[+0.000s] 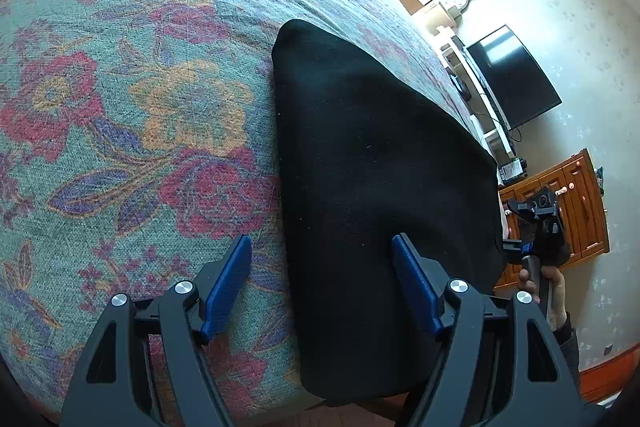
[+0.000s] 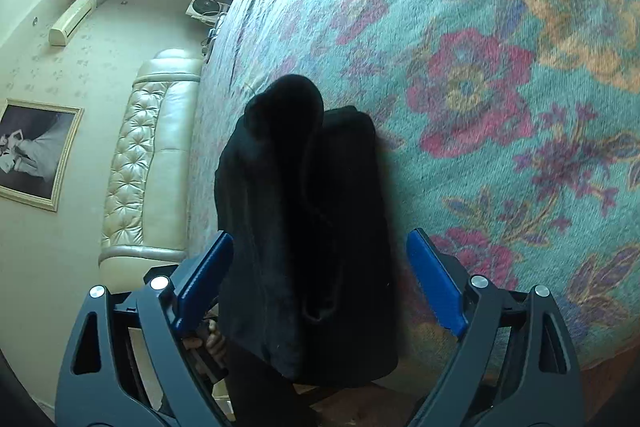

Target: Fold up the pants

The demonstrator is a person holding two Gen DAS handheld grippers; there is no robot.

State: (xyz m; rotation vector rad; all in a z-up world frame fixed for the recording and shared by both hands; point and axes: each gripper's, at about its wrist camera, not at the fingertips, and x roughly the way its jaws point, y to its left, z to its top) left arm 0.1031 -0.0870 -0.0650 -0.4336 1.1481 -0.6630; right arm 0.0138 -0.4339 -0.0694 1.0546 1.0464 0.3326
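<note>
Two views take in a bed (image 1: 120, 87) covered edge to edge by a floral spread (image 2: 500, 107) of teal, red and orange, the largest thing in sight. Near the bed's edge lie the black pants (image 1: 372, 167), folded into a thick dark bundle that rests flat on the spread; in the right wrist view the same pants (image 2: 304, 227) show as layered folds with a rounded hump at the far end. Beyond the bed, a cream tufted headboard (image 2: 140, 167) stands against the wall, a dark television (image 1: 516, 79) hangs on the opposite wall above a wooden cabinet (image 1: 568, 211), and a framed picture (image 2: 36, 151) hangs beside the headboard. The left gripper (image 1: 322, 285) hovers over the near end of the pants, its jaws spread wide, one blue pad over the spread and the other over the black cloth, pinching nothing. The right gripper (image 2: 320, 283) has its jaws spread wide too, straddling the bundle with a blue pad on either side and closed on nothing.
</note>
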